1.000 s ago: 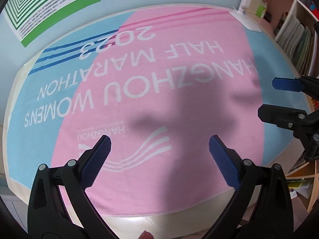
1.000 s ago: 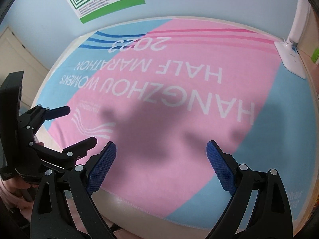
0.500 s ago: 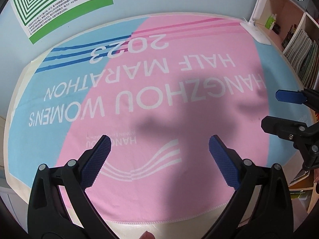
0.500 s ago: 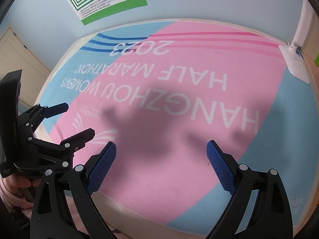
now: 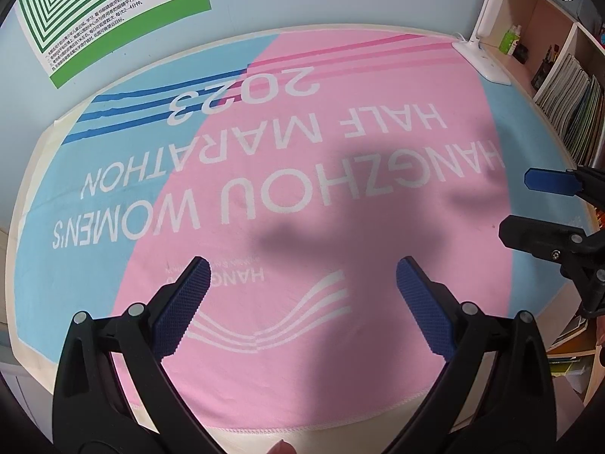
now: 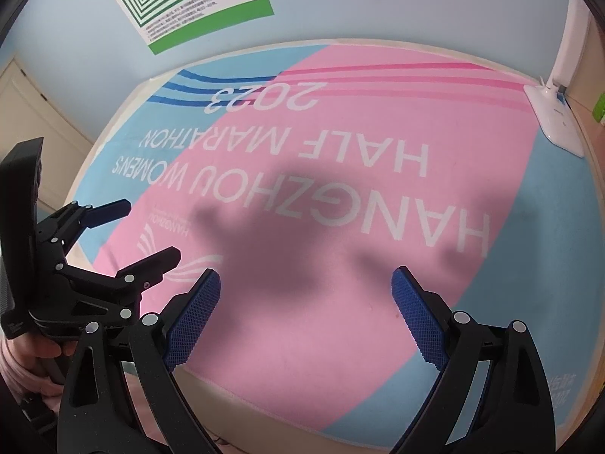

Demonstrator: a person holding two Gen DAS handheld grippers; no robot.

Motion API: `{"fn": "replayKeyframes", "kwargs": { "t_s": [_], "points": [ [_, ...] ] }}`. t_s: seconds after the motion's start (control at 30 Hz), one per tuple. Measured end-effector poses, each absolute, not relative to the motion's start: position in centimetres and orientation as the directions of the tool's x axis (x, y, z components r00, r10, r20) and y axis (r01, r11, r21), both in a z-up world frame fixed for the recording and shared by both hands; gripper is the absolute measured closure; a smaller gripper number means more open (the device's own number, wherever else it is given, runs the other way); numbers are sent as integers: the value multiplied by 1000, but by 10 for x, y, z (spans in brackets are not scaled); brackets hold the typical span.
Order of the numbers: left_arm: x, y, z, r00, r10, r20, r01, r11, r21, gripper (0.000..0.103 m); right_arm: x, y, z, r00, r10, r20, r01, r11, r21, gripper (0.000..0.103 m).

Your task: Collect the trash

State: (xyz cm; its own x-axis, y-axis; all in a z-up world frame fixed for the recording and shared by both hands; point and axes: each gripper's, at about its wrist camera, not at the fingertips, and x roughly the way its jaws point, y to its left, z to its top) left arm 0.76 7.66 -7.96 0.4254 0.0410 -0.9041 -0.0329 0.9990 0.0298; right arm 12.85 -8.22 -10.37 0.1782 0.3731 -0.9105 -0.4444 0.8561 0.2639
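**No trash in sight, both grippers empty above the towel**

The task's thing, the trash, does not show in either wrist view. Nothing lies on the pink and blue towel point(image 5: 302, 196) that covers the table; its printed lettering and the grippers' shadows are all that mark it. Whatever is to be collected must sit outside both views, or be too small to tell.

The left gripper point(image 5: 302, 283) hangs above the near part of the towel with its blue pads spread wide and nothing between them. The right gripper point(image 6: 306, 295) is likewise wide apart and empty — it hovers just to the right of the left one, which shows from the side at the left edge of the right wrist view. A hand point(image 6: 41, 352) grips that left tool's handle.

Further out, a white lamp base point(image 5: 484, 60) stands at the far right corner of the table, a green-striped poster point(image 5: 113, 11) hangs on the blue wall behind, and a shelf of books point(image 5: 567, 113) runs along the right side.

The risk from here is mostly one of searching blind — a sweep toward the far right corner could knock the lamp base, and a pad lowered onto the cloth could snag and drag the towel. With the two tools so near each other, a turn inward could also make them collide.
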Motion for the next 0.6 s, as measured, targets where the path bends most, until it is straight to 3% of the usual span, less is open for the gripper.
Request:
{"fn": "replayKeyframes", "kwargs": {
  "t_s": [0.6],
  "points": [
    [8,81,-79,429,42,-902,-33,999,31,7,130,-80,-104,186,367,-911,-441,860,256,12]
  ]
}}
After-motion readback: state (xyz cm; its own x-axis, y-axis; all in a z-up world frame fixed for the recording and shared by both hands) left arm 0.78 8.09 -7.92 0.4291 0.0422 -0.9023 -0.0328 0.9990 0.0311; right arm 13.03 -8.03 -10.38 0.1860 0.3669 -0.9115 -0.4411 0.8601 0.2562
